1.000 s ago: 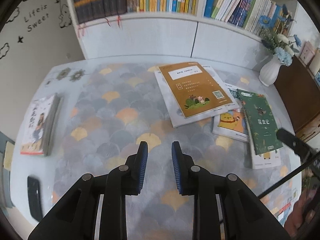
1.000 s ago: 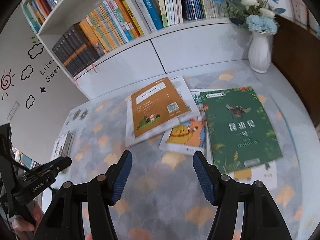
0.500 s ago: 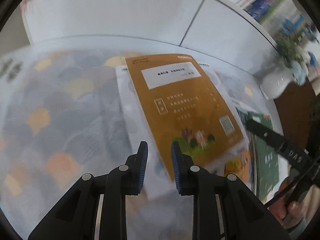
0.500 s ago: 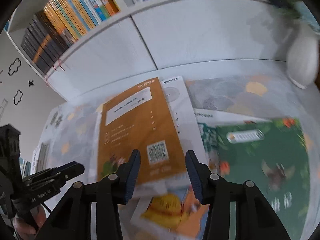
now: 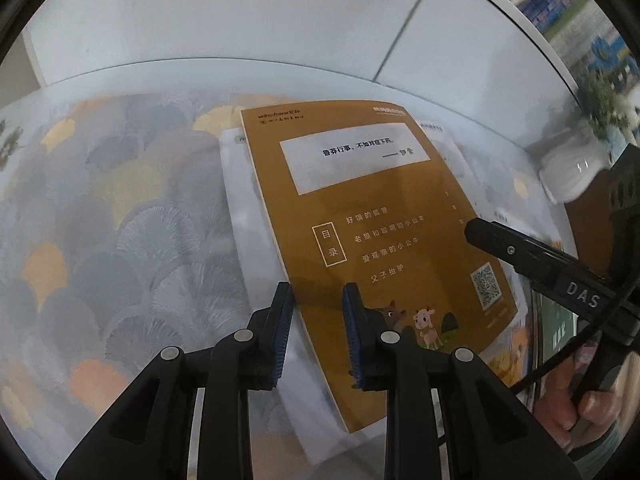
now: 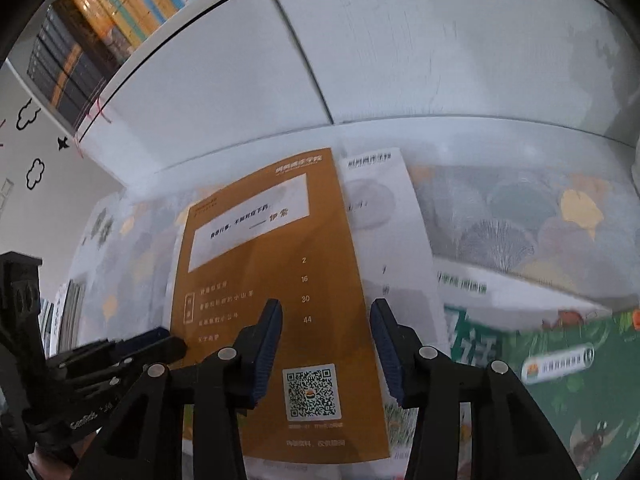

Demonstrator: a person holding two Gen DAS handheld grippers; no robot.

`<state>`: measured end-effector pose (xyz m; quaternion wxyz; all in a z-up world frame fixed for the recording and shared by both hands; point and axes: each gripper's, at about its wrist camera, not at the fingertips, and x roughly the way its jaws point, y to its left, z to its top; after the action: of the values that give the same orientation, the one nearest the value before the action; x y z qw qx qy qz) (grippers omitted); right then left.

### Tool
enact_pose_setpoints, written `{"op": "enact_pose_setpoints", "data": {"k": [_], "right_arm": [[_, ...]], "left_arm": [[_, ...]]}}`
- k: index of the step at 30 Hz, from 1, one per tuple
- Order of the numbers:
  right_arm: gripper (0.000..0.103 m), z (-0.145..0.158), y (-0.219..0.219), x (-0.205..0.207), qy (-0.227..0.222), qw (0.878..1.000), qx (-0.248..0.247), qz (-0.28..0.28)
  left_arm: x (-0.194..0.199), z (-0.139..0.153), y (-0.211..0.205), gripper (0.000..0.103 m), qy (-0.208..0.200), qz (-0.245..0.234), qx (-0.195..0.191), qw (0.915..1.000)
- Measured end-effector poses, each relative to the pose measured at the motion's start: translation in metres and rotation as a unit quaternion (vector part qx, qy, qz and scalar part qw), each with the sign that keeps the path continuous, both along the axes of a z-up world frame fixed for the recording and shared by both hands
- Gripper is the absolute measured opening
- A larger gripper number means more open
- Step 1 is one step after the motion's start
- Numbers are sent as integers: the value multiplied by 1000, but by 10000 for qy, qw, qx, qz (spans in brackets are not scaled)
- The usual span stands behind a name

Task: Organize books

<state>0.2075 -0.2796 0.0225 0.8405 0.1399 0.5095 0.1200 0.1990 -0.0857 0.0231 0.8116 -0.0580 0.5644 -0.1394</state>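
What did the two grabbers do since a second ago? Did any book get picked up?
Both came down and in toward the orange book. The left gripper now straddles its left edge, jaws narrow as before. The right gripper sits over its right edge; its jaws have just been closing, not yet pinching the book. Nothing has been picked up. The orange book, the white book under it and the green book lie where they did.

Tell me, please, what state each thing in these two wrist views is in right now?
Orange book: closed, flat, on top of the pile.
White book: closed, flat, under the orange one.
Green book: closed, flat on the table.
Shelf books: upright in a row.
Left gripper: jaws apart over the orange book's left edge, holding nothing.
Right gripper: jaws apart over the orange book's right edge, holding nothing.
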Motion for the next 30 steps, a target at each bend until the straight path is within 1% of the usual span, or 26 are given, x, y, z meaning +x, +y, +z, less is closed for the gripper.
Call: {"op": "enact_pose_setpoints", "data": {"k": [3,5,6,8,10,13,15,16,18,19,21,22,23,25,27,30], "right_arm": [[46,1,3,-20,162,9998,93,58],[46,6,12,-48,234,9996,85,167],[46,8,18,-70,285,9992,87,254],[46,8,29,-109,395,9986,125,318],[46,3,37,-145,596,9974,206,359],[46,-12,47,-204,1015,9934,357,406],[46,-22,48,-229,1241,9900,447,508],[46,-22,46,-237,1202,9902,481,528],[46,-21,42,-238,1158,9909,482,482],[46,-22,39,-235,1111,9918,482,396],[46,-28,33,-225,921,9933,641,273],[48,-29,31,-220,785,9938,745,257],[52,-28,32,-216,769,9936,785,259],[57,-24,39,-211,795,9935,782,236],[57,-20,42,-211,777,9938,769,217],[57,1,31,-215,605,9861,1545,109]], "left_arm": [[-18,3,8,21,142,-122,15,9998],[-43,3,15,21,253,-274,149,9992],[-59,3,20,21,299,-337,189,9988],[-87,1,29,21,452,-430,197,9979],[-122,-4,41,21,694,-521,165,9961],[-169,-2,48,21,780,-715,162,9943],[-193,-3,48,21,814,-857,180,9928],[-201,-3,48,21,826,-848,165,9928],[-207,-4,51,21,769,-679,63,9947],[-207,-5,54,21,735,-545,-46,9958],[-207,-9,57,21,728,-398,-214,9963],[-206,-9,59,21,740,-326,-328,9962],[-205,-9,62,21,765,-271,-437,9957],[-203,-12,64,21,760,-230,-553,9953],[-203,-13,68,21,732,-206,-696,9947],[-210,-13,82,21,735,-122,-987,9923]]}}
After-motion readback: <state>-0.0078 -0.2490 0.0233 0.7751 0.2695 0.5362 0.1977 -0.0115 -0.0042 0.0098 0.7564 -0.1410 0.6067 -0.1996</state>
